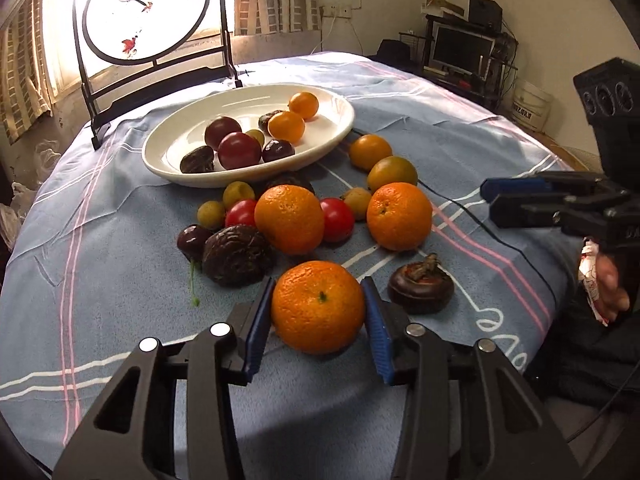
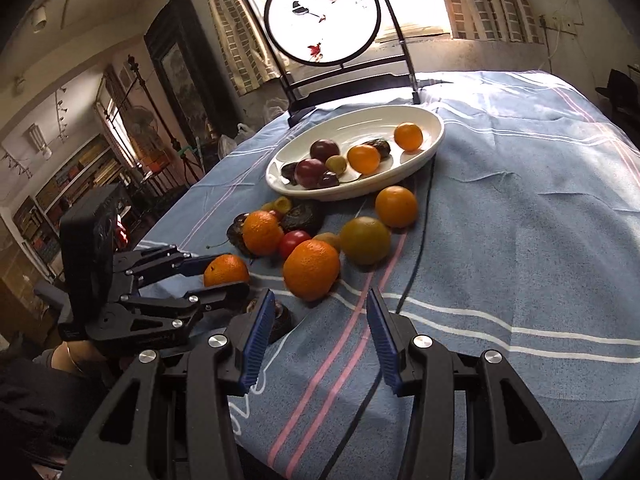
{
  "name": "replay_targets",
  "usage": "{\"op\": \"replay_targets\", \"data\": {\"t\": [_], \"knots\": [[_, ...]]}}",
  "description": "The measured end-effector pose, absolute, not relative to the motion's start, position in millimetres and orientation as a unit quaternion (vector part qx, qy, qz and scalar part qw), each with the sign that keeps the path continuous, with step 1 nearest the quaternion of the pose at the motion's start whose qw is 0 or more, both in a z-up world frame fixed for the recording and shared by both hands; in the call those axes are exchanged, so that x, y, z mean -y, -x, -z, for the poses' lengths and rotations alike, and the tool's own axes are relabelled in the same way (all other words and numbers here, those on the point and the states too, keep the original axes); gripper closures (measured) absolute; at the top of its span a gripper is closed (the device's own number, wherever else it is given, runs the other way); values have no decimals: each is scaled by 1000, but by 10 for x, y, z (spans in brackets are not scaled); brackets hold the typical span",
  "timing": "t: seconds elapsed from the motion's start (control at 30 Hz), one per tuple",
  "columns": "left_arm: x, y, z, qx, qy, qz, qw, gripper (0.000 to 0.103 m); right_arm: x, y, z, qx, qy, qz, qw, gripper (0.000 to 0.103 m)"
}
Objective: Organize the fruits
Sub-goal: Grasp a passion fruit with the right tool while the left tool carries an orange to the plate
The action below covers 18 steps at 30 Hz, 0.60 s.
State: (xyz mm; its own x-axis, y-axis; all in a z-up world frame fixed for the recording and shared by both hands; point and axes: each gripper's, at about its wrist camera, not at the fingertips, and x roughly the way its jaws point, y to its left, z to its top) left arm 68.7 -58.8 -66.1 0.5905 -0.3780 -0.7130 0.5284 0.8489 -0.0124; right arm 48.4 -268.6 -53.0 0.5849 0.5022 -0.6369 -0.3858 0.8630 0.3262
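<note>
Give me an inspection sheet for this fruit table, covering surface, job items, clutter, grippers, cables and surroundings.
Surface: blue striped tablecloth, wrinkled.
Job's things: white oval plate holds small fruits; oranges, tomatoes and dark fruits lie loose on the cloth in front of it.
Clutter: nothing seen.
Grippers: left gripper has its pads against the nearest orange; right gripper open, holding nothing.
Cables: black cable runs across the cloth beside the plate.
Surroundings: round painted screen behind the plate; monitor on a shelf.
</note>
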Motion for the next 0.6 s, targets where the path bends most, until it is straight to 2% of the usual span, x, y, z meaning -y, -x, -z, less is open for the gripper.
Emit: {"op": "replay_targets", "data": {"t": [0.2,0.5,0.53,0.6], "knots": [[255,-510,400,-354,-65,247,900,61,2138,-376,618,-391,-6,-307,867,56],[194,-495,405,-353,-57,247,901,61,1991,-631,820,-424,-2,-269,865,56],[197,-503,415,-355,-56,249,899,61,1994,-625,822,-423,-2,-268,866,65],[203,-516,432,-357,-53,250,899,61,2025,-606,795,-419,-7,-269,867,65]]}}
